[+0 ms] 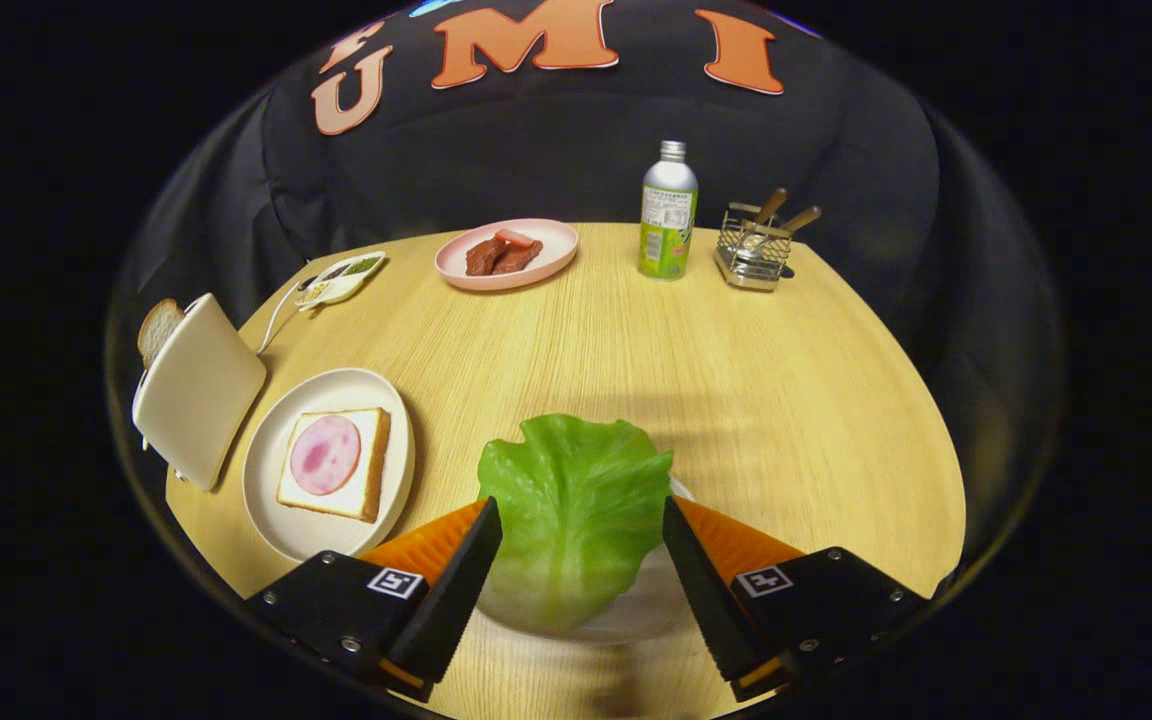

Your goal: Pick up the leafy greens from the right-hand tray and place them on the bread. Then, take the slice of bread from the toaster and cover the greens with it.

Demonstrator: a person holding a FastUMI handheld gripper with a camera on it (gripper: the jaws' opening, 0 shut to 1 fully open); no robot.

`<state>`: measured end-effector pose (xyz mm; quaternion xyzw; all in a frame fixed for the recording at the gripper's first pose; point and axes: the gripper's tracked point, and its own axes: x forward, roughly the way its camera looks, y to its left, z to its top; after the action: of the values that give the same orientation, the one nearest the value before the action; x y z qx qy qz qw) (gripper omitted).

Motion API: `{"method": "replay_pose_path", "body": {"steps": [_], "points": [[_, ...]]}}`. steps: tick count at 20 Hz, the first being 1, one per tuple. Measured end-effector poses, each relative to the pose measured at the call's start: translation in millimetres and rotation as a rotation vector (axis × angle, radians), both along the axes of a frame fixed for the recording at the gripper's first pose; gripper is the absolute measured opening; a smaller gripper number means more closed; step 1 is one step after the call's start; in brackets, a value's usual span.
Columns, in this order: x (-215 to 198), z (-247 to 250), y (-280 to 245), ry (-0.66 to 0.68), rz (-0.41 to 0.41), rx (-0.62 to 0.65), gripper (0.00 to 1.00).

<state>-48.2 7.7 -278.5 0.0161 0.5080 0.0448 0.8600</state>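
A green lettuce leaf [576, 480] lies on a white tray [641, 612] right between my fingers. My gripper [581, 508] is open, its fingertips level with the leaf's two side edges; whether they touch it is unclear. To the left, a cream plate [266, 470] holds a bread slice [376, 462] topped with a round of pink ham [324, 453]. Further left stands a white toaster [198, 390] with a slice of bread [158, 328] poking out of its top.
On the far side of the round wooden table [786, 400] are a pink plate of meat pieces [506, 255], a metal bottle [668, 210] and a wire basket with utensils [756, 245]. A small divided dish [341, 278] sits behind the toaster.
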Motion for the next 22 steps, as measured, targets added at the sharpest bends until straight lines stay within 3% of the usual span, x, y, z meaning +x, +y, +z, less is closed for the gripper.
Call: {"method": "replay_pose_path", "body": {"steps": [7, 13, 17, 18, 22], "points": [[-4, -20, 5, 0.098, 0.001, 0.005, 0.95], [-9, -33, 1, 0.171, -0.011, -0.029, 0.84], [-9, -34, 5, 0.164, 0.029, -0.057, 0.59], [-8, -34, 8, 0.157, 0.034, -0.059, 0.46], [-2, -34, 10, 0.117, 0.043, -0.098, 0.16]]}}
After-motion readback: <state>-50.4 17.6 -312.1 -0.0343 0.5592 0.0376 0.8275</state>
